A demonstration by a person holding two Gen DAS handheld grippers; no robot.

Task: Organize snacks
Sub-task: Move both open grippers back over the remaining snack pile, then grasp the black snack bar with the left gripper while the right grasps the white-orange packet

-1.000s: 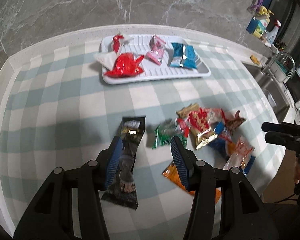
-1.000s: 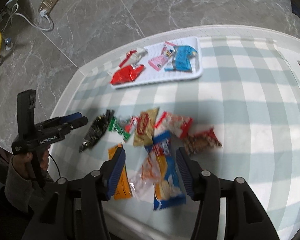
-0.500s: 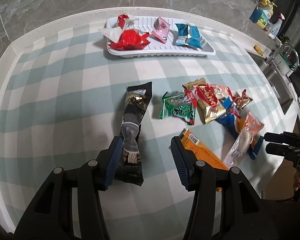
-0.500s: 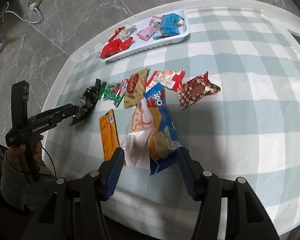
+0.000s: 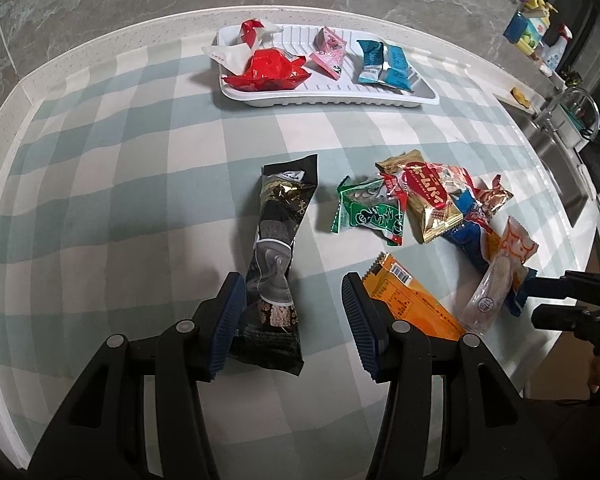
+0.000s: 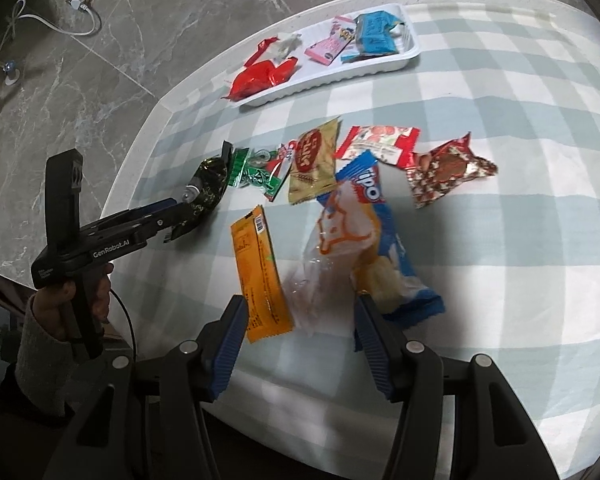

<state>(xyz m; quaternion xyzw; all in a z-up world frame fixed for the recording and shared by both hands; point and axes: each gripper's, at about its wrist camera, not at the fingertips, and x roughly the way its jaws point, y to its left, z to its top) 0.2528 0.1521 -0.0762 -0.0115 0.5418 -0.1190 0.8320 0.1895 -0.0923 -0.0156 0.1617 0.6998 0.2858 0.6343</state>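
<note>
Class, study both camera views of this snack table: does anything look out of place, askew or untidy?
Yes. Four packets lie in the white tray, but the rest are scattered loose on the checked tablecloth. Several overlap in a heap: the clear orange-printed packet lies across the blue packet. Nothing looks torn or spilled.

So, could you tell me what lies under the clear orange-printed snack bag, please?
The clear orange-printed snack bag lies on a blue biscuit packet; the blue packet's middle is covered.
</note>
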